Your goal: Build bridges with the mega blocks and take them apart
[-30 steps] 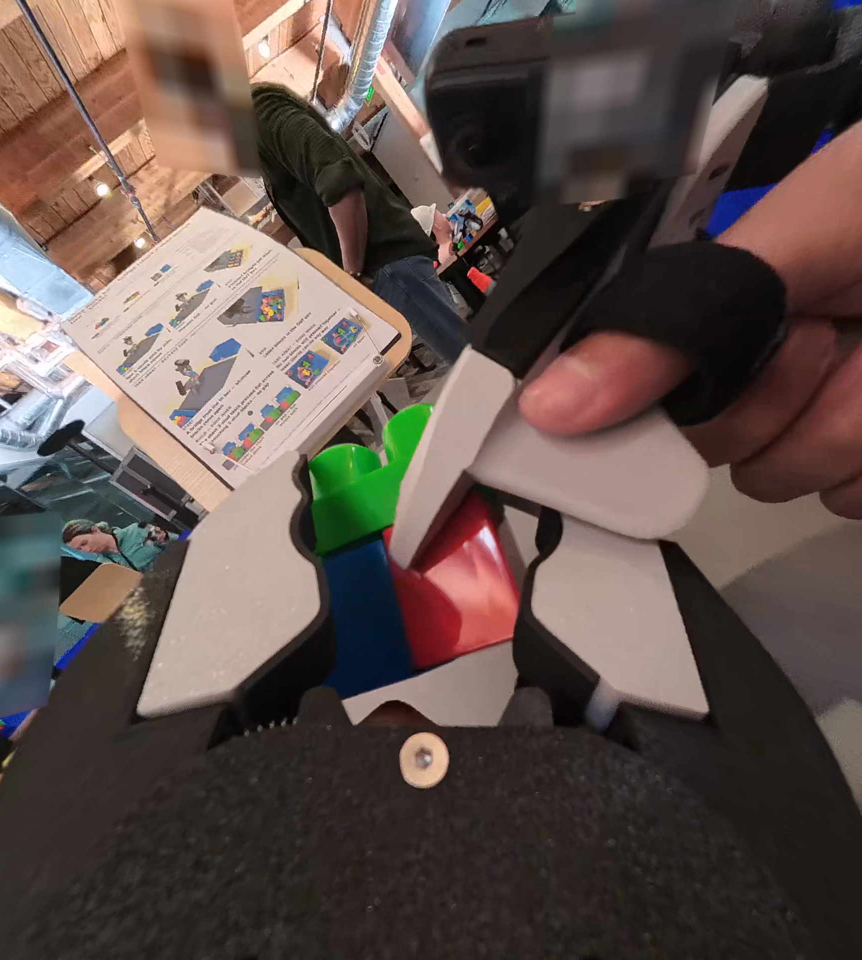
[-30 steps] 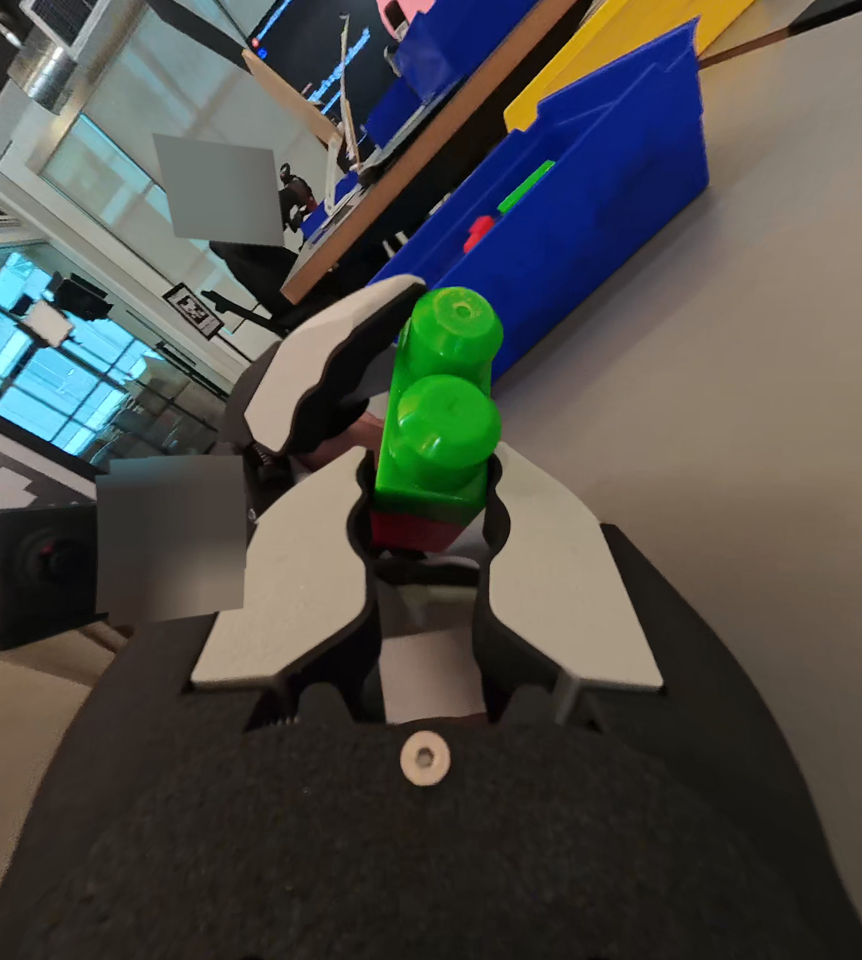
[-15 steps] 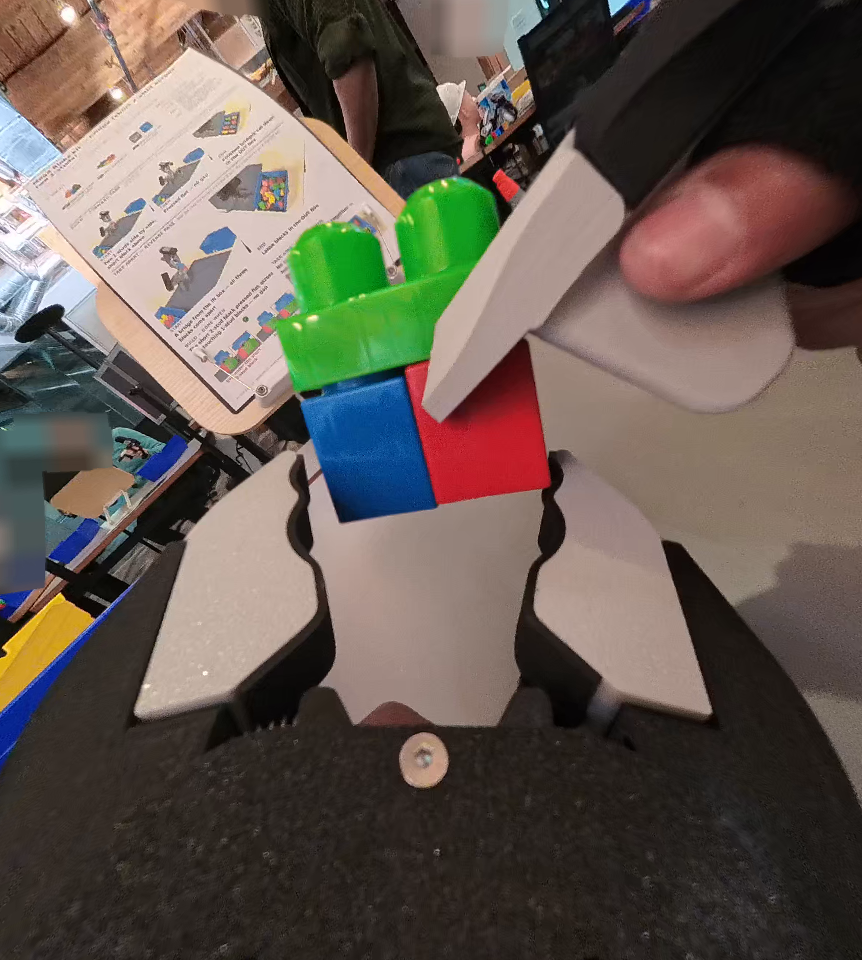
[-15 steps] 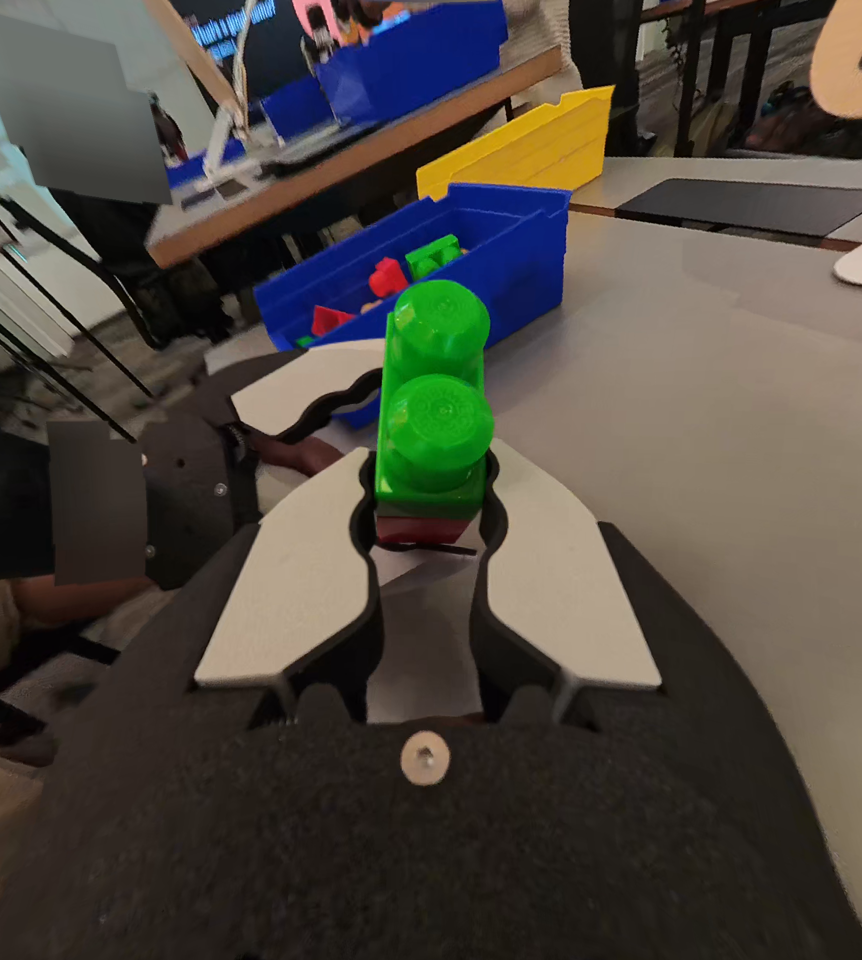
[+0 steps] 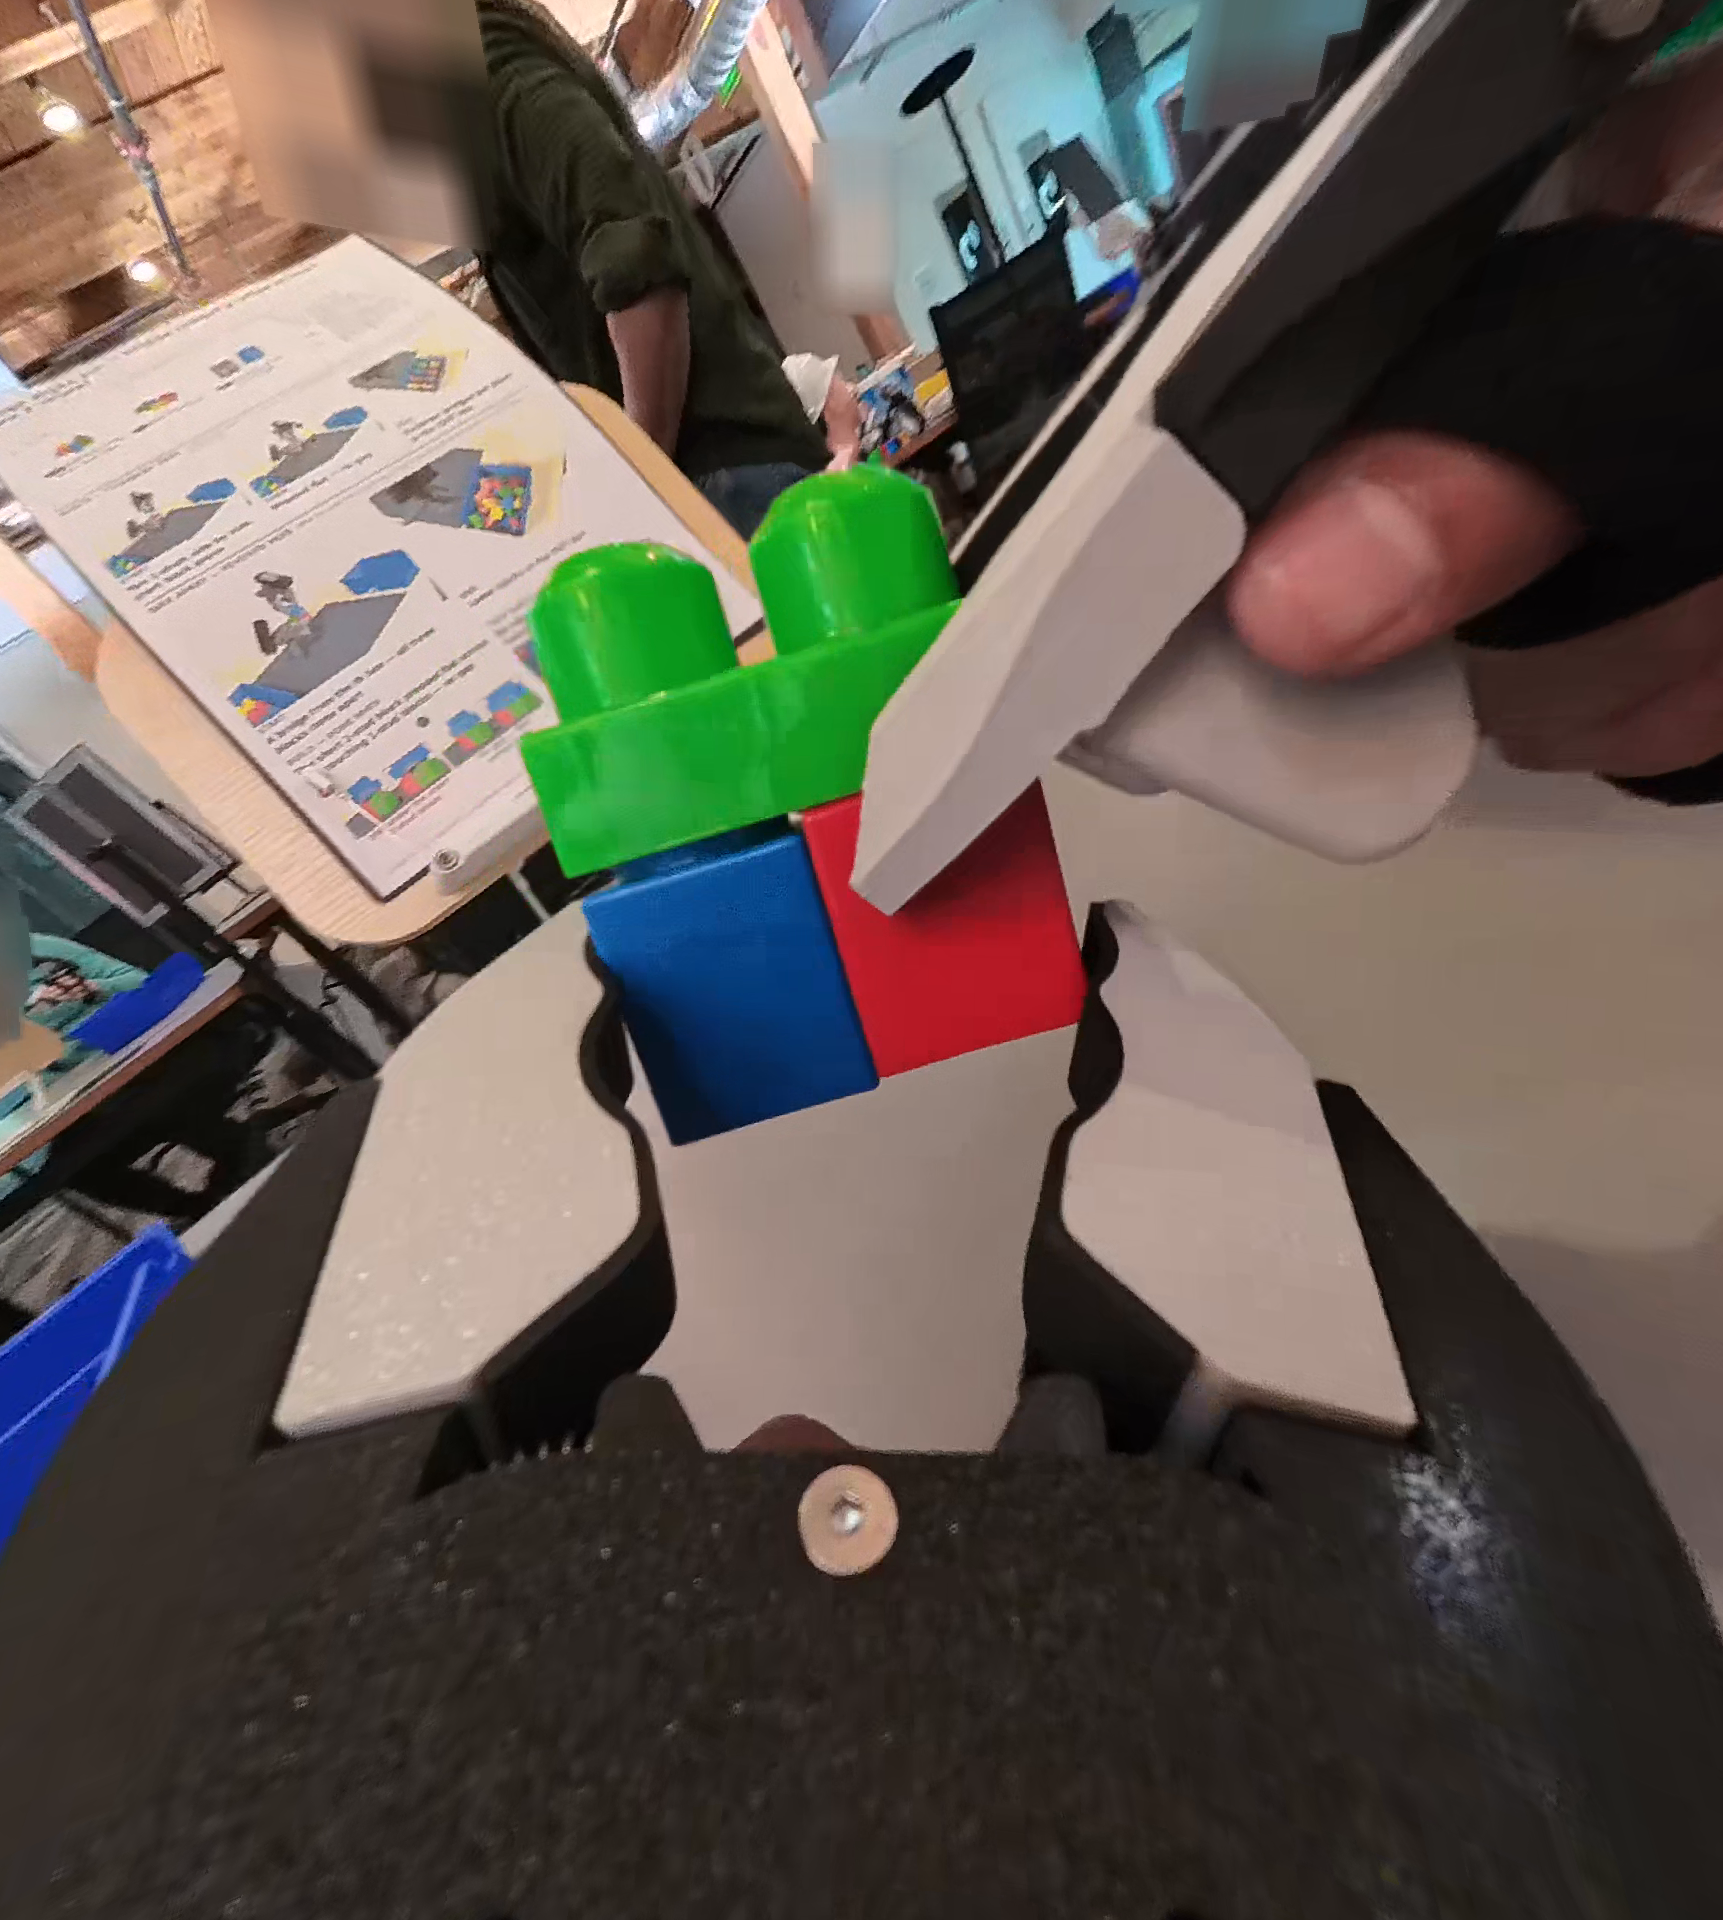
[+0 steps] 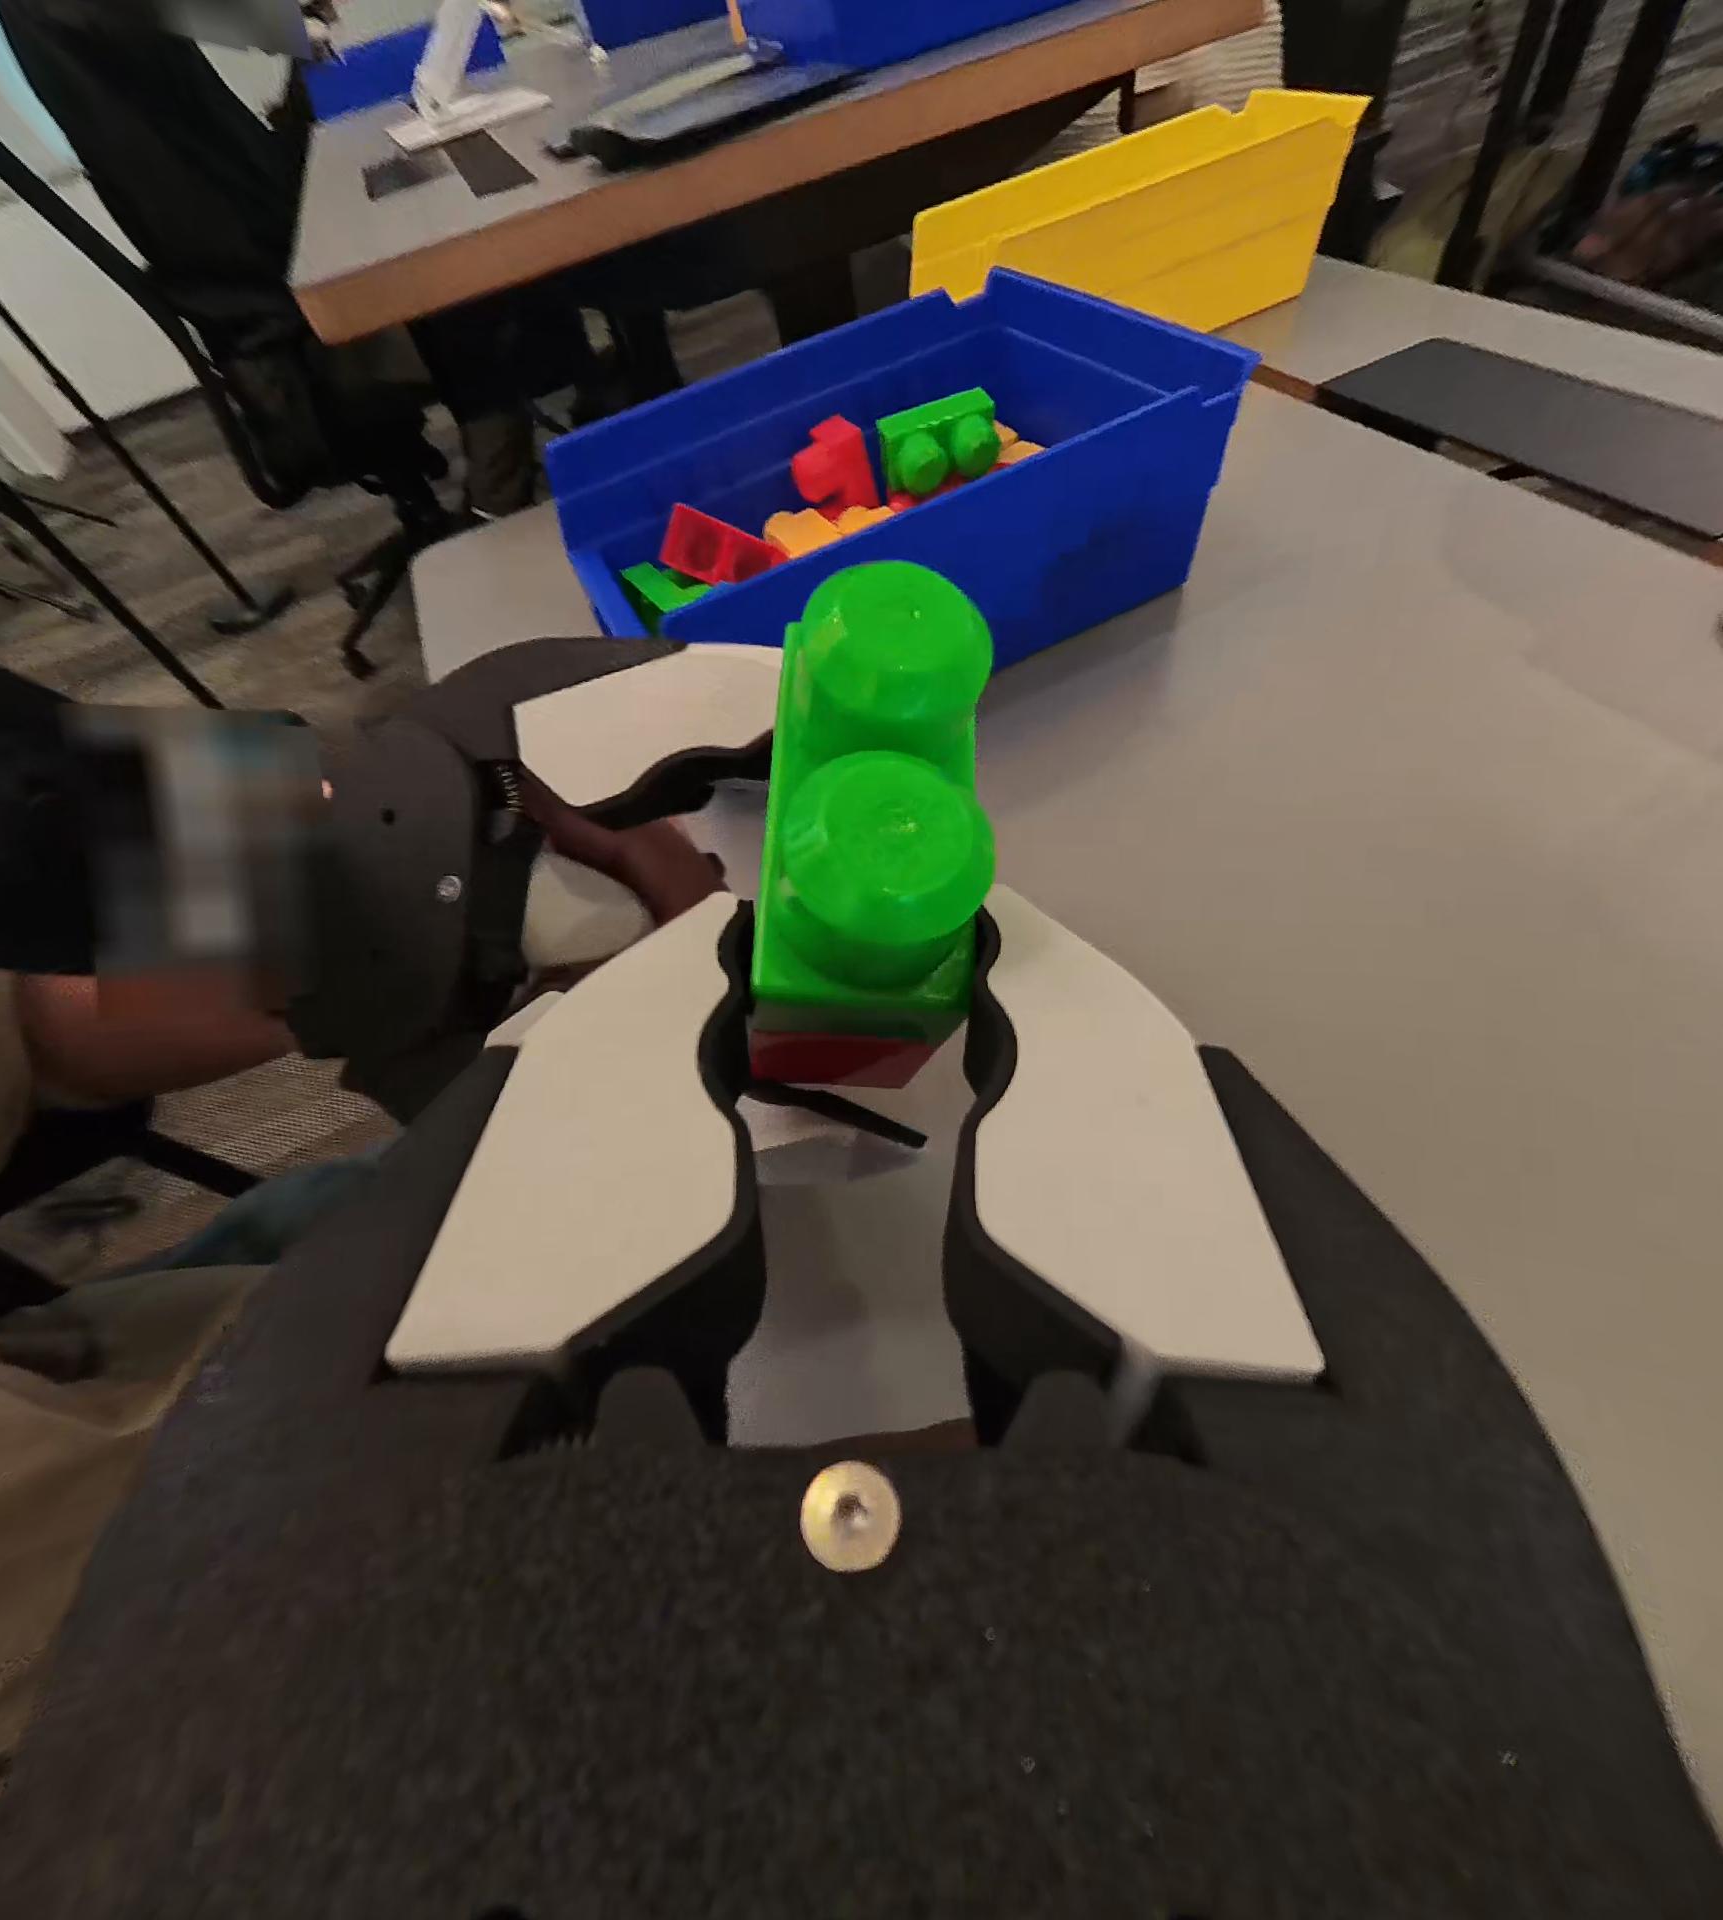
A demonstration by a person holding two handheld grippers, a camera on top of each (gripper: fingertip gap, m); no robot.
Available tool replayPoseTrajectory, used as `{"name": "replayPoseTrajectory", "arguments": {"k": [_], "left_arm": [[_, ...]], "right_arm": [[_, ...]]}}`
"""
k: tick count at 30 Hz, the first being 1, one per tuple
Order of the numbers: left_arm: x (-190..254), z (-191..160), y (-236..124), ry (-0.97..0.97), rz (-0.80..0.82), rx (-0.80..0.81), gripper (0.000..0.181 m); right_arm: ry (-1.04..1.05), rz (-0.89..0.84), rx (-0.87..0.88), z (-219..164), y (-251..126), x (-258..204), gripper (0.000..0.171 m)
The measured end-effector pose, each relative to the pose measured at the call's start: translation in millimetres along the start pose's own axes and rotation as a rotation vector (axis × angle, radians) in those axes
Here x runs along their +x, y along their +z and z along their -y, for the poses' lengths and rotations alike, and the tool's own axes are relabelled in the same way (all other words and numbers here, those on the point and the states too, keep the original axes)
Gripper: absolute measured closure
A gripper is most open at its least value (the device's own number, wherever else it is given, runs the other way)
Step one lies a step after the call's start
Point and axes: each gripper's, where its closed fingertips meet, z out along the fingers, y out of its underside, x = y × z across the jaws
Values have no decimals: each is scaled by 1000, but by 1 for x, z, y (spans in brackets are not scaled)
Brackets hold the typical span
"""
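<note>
The small bridge is made of a green block (image 5: 732, 717) with two studs that sits on top of a blue block (image 5: 732, 987) and a red block (image 5: 950, 956), which stand side by side and touch. The bridge is in the air above the grey table (image 6: 1408, 883), not resting on it.

The right gripper (image 6: 862, 982) is closed on the bridge: its two fingers press the red block and the near end of the green block from both sides. In the left wrist view one white finger (image 5: 1023, 665) of this gripper crosses the red block and the green block's end, with a person's hand (image 5: 1522, 520) in a black finger sleeve behind it. The left gripper (image 5: 841, 997) has its jaws wide apart, with the tips just beside the blue and red blocks; whether they touch the blocks cannot be told.

Behind the bridge on the table stands a blue bin (image 6: 1096, 499) with loose red, green and orange blocks inside, and behind it a yellow bin (image 6: 1148, 218). An instruction sheet (image 5: 317, 540) on a board leans beyond the blocks. A person in a dark green top (image 5: 608, 260) stands further back.

In the right wrist view the blue block is hidden under the green one, and only a strip of the red block shows. The bin's lower blocks are covered by its front wall.
</note>
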Motion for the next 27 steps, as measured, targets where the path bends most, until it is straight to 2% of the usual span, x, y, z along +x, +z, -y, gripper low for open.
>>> {"name": "replayPoseTrajectory", "arguments": {"k": [3, 5, 10, 12, 15, 18, 24, 27], "left_arm": [[2, 6, -5, 22, -33, 51, 98], [2, 8, -7, 38, -37, 78, 98], [4, 13, -8, 59, -41, 87, 99], [4, 18, -13, 87, -37, 121, 99], [6, 24, -20, 79, -63, 159, 99], [9, 33, -29, 50, -104, 192, 99], [23, 51, -36, 92, -194, 246, 99], [25, 54, -37, 118, -220, 257, 99]], "right_arm": [[114, 128, 10, 0, -4, -10, 134], [193, 225, 41, 4, -8, -18, 127], [191, 236, 66, 4, -12, -16, 133], [239, 331, 105, 10, -19, -25, 125], [396, 572, 146, 19, -35, -36, 103], [559, 707, 204, 29, -47, -19, 100], [698, 1027, 24, 26, -41, -44, 96], [695, 1054, -15, 28, -38, -48, 97]]}}
